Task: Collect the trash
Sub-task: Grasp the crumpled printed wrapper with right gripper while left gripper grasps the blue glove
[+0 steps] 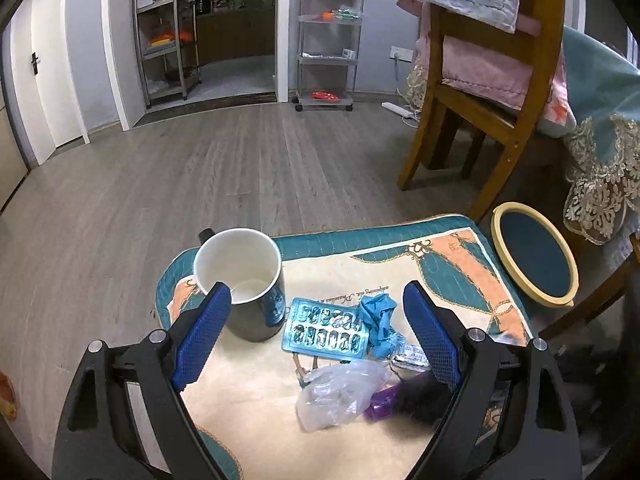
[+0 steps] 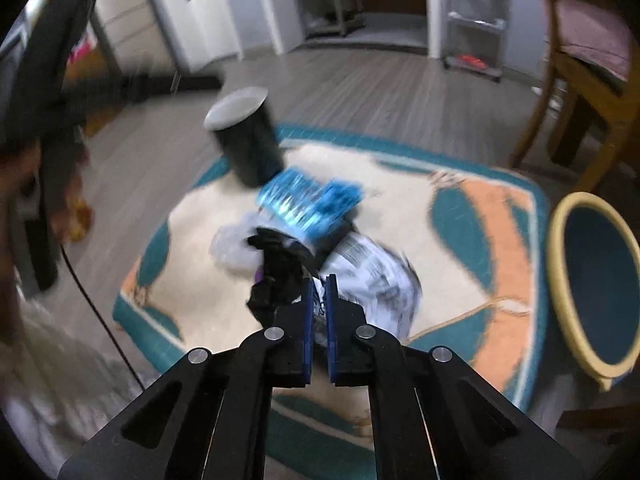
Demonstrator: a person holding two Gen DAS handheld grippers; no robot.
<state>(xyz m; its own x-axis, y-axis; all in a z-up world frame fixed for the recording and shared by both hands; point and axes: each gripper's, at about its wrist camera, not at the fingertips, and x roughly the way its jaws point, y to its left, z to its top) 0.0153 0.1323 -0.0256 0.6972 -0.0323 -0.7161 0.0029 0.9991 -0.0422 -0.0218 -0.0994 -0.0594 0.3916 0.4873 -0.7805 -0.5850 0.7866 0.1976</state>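
Observation:
Trash lies heaped on a cream and teal cushion (image 1: 248,392): a blue blister pack (image 1: 326,328), a crumpled blue glove (image 1: 380,320), a clear plastic bag (image 1: 336,392), a purple scrap (image 1: 380,400) and black crumpled plastic (image 1: 416,396). My left gripper (image 1: 317,292) hangs open above the heap, touching nothing. The right wrist view is blurred. In it my right gripper (image 2: 320,283) is shut on the near edge of a white printed wrapper (image 2: 376,276), beside the black plastic (image 2: 276,272). The blister pack (image 2: 288,200) and glove (image 2: 340,196) lie beyond.
A dark mug (image 1: 240,268) with a white inside stands at the cushion's far left. A round yellow-rimmed bin (image 1: 516,205) stands open to the right of the cushion. A wooden chair (image 1: 480,92) and a draped table stand behind it; wood floor stretches to the left.

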